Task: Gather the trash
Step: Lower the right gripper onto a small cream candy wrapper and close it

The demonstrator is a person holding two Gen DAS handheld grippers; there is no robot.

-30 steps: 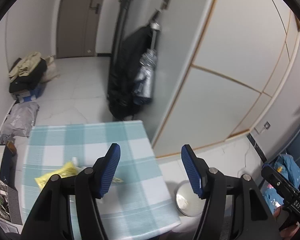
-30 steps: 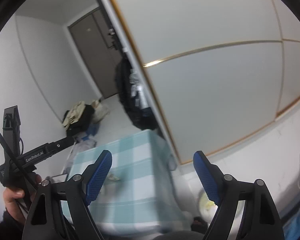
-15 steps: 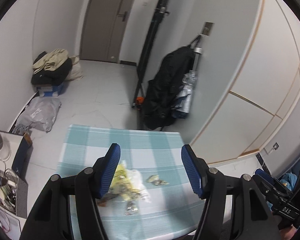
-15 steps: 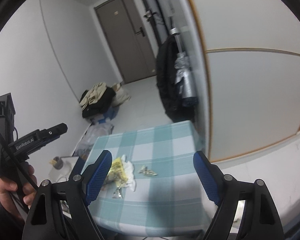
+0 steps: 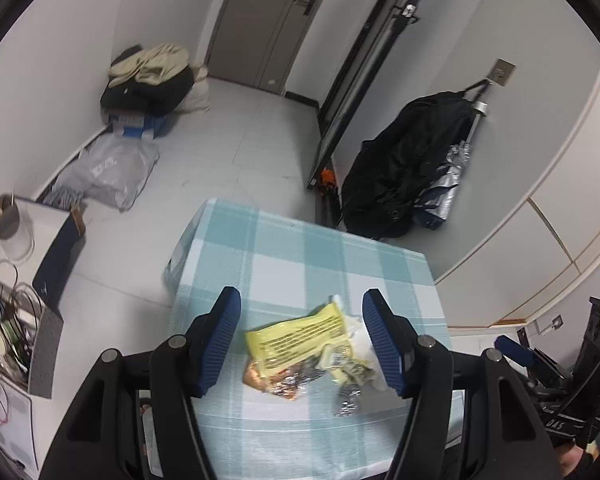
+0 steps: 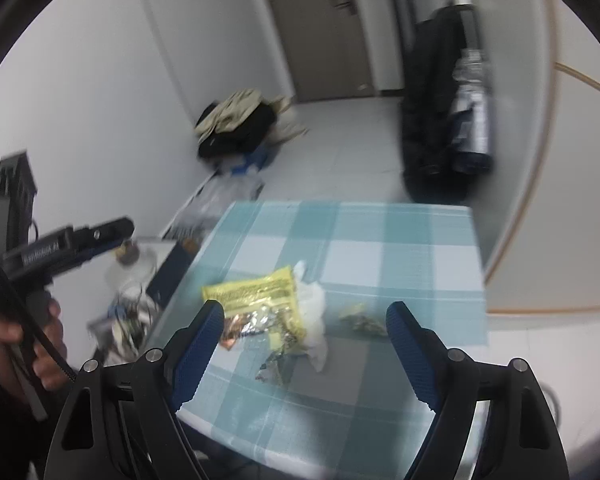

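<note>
With both tools, the left tool [image 5: 300,336] and right tool [image 6: 305,332], held apart and empty, the trash [image 5: 304,354] on the checked desk [image 5: 284,256] has been brought between the fingers, seemingly for pickup.

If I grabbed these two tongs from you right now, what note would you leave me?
Left tongs: open, empty, above the trash.
Right tongs: open, empty, also over it.
Trash sits on the checked tablecloth: yellow wrapper, white plastic, foil scraps, and a small crumpled bit lying apart.
Done: nothing picked up.
Left: collect every piece. No bin shows in either view.
</note>
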